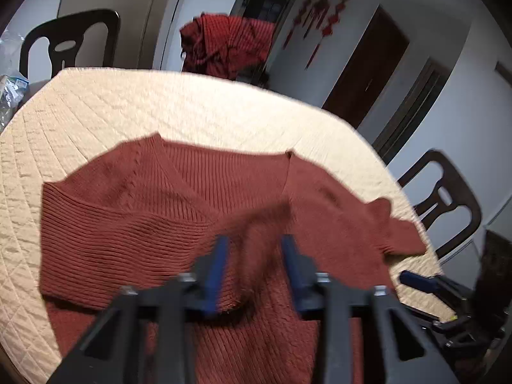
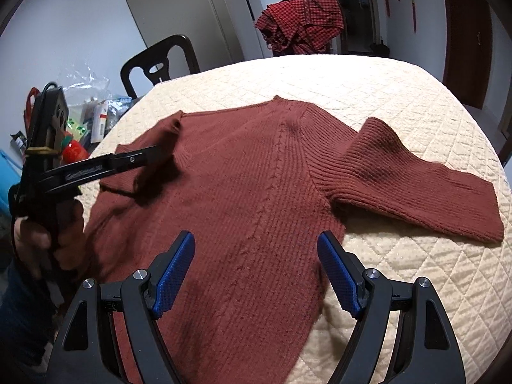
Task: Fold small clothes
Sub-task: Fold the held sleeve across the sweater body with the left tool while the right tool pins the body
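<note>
A rust-red knitted sweater (image 2: 256, 176) lies flat on the cream quilted table cover (image 2: 400, 102). Its one sleeve (image 2: 416, 185) stretches out to the right in the right wrist view. The other sleeve (image 1: 128, 224) is folded across the body. My left gripper (image 1: 256, 252) hovers over that folded sleeve with its jaws apart; the blurred sleeve end (image 1: 259, 230) hangs loose between the blue pads (image 1: 220, 256) without being pressed. A hand (image 2: 60, 243) holds this left gripper (image 2: 160, 155) at the sweater's left side. My right gripper (image 2: 256, 256) stands open over the lower body, nothing between its fingers.
A red checked cloth (image 2: 300, 25) hangs over something beyond the table's far edge. Dark chairs (image 2: 160, 64) (image 1: 444, 198) stand around the table. Plastic bags and small packets (image 2: 96, 108) crowd the left side. The table cover (image 1: 160, 105) beyond the sweater is bare.
</note>
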`<state>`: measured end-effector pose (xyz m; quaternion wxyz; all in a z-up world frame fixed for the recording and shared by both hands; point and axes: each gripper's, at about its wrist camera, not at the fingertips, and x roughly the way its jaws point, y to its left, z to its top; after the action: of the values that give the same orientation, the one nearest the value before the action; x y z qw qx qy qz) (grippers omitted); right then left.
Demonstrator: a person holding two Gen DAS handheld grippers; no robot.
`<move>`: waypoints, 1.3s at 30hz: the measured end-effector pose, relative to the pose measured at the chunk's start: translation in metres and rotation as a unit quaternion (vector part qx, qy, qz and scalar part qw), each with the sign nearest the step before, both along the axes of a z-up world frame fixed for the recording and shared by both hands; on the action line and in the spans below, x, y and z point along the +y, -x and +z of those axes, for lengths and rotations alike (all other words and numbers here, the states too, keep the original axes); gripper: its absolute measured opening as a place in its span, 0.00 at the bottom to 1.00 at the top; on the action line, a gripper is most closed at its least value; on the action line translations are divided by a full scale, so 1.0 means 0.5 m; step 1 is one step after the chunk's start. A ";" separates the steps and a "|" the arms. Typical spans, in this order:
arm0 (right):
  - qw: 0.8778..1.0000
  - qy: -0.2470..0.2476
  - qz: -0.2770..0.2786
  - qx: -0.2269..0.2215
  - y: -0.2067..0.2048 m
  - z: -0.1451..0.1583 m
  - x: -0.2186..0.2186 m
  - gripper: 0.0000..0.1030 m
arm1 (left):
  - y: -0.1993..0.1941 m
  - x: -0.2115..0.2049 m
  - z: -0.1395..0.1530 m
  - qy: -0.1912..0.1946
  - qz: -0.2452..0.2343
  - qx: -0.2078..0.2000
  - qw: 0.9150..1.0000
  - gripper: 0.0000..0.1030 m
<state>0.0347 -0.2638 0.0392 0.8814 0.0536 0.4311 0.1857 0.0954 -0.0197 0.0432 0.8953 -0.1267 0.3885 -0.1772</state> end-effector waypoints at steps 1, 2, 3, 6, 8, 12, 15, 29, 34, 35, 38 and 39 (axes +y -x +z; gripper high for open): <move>1.000 -0.004 0.003 0.001 -0.003 0.002 0.004 0.76 | 0.012 0.011 0.014 0.008 0.003 -0.013 1.000 0.50; 1.000 -0.006 0.006 0.001 -0.005 0.004 0.006 0.76 | 0.020 0.024 0.023 0.016 0.005 -0.023 1.000 0.51; 1.000 -0.009 0.011 0.002 -0.009 0.006 0.012 0.74 | 0.028 0.041 0.033 0.022 0.011 -0.031 0.999 0.53; 0.999 -0.018 0.032 0.007 -0.022 0.013 0.040 0.69 | 0.045 0.101 0.047 0.010 0.056 -0.039 0.998 0.53; 0.999 -0.023 0.047 0.013 -0.035 0.016 0.063 0.63 | 0.050 0.143 0.044 -0.019 0.095 -0.042 0.994 0.53; 0.997 -0.023 0.076 0.022 -0.074 0.012 0.115 0.58 | 0.042 0.213 0.007 -0.046 0.153 -0.001 0.987 0.53; 0.994 -0.026 0.090 0.047 -0.115 -0.003 0.149 0.47 | 0.049 0.240 -0.021 -0.048 0.169 0.013 0.984 0.52; 0.996 -0.021 0.072 0.054 -0.180 -0.008 0.165 0.03 | 0.055 0.217 -0.061 -0.055 0.127 0.021 0.990 0.41; 0.995 -0.007 0.071 0.074 -0.181 -0.039 0.154 0.04 | 0.063 0.218 -0.055 -0.053 0.130 0.019 0.990 0.41; 0.995 -0.008 0.070 0.071 -0.178 -0.038 0.152 0.04 | 0.064 0.217 -0.050 -0.052 0.131 0.018 0.990 0.41; 0.996 -0.016 0.063 0.058 -0.175 -0.024 0.143 0.05 | 0.065 0.210 -0.034 -0.054 0.127 0.006 0.990 0.41; 0.997 -0.022 0.058 0.052 -0.175 -0.017 0.141 0.05 | 0.064 0.205 -0.027 -0.055 0.124 0.002 0.991 0.41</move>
<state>0.1220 -0.1934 0.0306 0.8442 0.0571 0.4743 0.2432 0.0636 0.0829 0.0295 0.9153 -0.1246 0.3806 -0.0429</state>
